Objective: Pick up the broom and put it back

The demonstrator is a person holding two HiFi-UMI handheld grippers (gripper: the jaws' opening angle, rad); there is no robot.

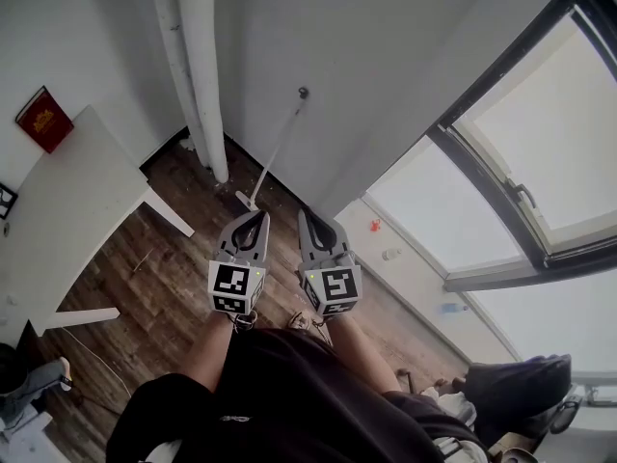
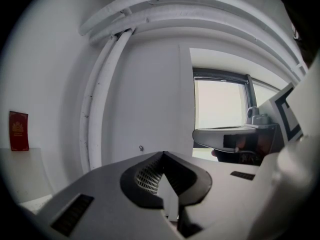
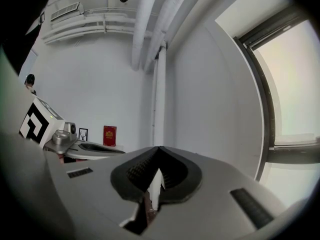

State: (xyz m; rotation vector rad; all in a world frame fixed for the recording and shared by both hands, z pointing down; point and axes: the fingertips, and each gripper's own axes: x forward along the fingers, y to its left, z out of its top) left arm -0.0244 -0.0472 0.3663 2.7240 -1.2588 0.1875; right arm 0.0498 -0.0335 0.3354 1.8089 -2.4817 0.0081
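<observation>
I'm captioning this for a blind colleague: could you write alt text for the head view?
The grey left gripper and right gripper hover side by side, jaws closed, pointing toward a thin white-handled broom leaning against the white wall.

Sparse indoor room: wood floor [image 1: 183,287], white table [image 1: 67,210], large window [image 1: 540,133], wall pipes [image 1: 198,56]

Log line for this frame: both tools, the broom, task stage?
left tool: shut, empty | right tool: shut, empty | broom: leaning on wall beyond both tools, untouched | stage: broom not held
</observation>
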